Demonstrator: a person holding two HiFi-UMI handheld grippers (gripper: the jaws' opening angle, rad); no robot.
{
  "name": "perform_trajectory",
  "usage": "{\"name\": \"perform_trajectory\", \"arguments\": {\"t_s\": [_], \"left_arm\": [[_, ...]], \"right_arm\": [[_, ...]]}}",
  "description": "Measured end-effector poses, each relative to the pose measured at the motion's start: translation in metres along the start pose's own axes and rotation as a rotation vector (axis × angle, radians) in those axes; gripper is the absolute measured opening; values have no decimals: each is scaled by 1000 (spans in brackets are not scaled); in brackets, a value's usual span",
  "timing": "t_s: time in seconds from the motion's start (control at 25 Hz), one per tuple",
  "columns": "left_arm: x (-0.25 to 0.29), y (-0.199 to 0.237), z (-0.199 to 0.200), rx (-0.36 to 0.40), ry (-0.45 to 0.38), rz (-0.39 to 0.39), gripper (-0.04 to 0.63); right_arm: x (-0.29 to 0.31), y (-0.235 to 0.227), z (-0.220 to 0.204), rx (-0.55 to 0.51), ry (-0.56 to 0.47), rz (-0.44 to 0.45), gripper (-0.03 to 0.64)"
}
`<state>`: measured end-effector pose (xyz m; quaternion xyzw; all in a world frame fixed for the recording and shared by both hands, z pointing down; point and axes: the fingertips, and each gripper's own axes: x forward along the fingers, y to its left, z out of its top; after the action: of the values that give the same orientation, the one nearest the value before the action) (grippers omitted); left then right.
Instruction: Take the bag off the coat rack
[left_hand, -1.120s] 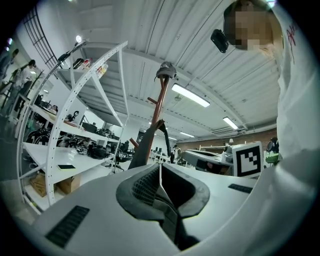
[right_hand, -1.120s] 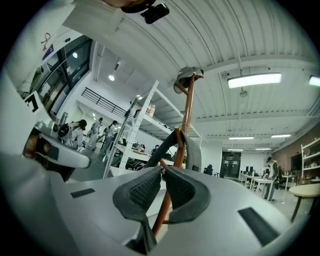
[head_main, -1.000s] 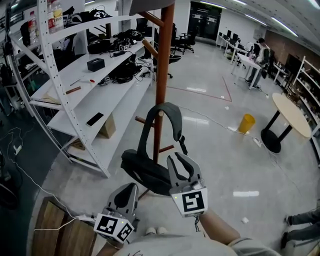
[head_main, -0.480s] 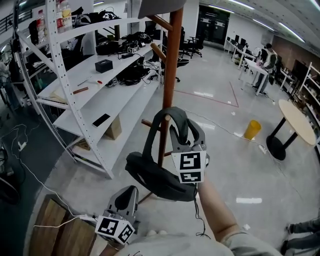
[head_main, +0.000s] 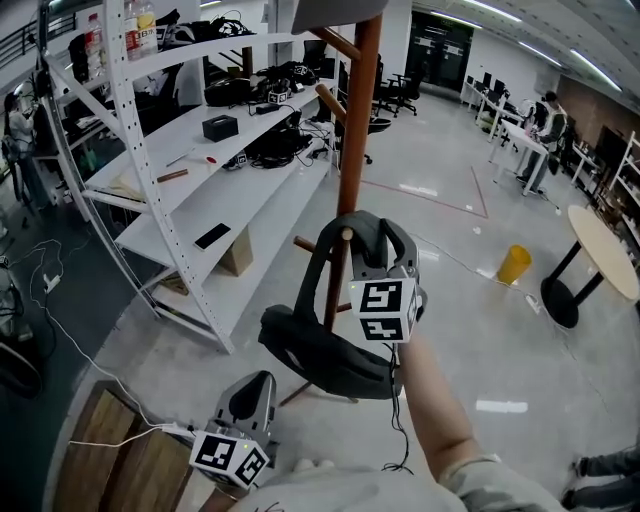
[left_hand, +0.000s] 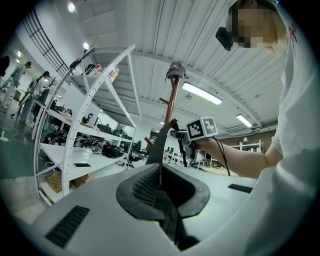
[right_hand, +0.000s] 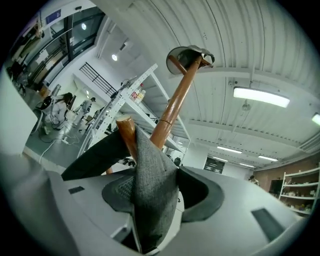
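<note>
Bright ceiling strip lights flood the scene evenly and glare off the polished floor, shadows stay soft, and fisheye distortion bows every view, the gripper views blackening at the corners and blurring up close.

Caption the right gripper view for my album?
Just-opened fingers of the right gripper straddle the grey fabric bag strap hung on a brown wooden coat-rack peg.
</note>
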<state>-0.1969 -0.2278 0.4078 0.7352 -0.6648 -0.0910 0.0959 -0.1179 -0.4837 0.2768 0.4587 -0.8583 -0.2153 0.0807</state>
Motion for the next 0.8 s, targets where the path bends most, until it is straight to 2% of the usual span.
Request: {"name": "perform_trajectory", "arguments": {"t_s": [0.12,0.4,0.52,0.8], "left_arm": [[-3,2,-2,-6,4,13,28],[-10,9,0,-22,-16,36,28],[-13,10,3,1,-5,47,28],[-21,12,3,5,-3,62,28]], "right_arm": [[2,-4,-1,25,-6,-20,201],[1,-13,4,202,-68,-60,104],[0,-16,6,276,-90,-59,103],[-5,-19,14,325,-118,-47,98]]}}
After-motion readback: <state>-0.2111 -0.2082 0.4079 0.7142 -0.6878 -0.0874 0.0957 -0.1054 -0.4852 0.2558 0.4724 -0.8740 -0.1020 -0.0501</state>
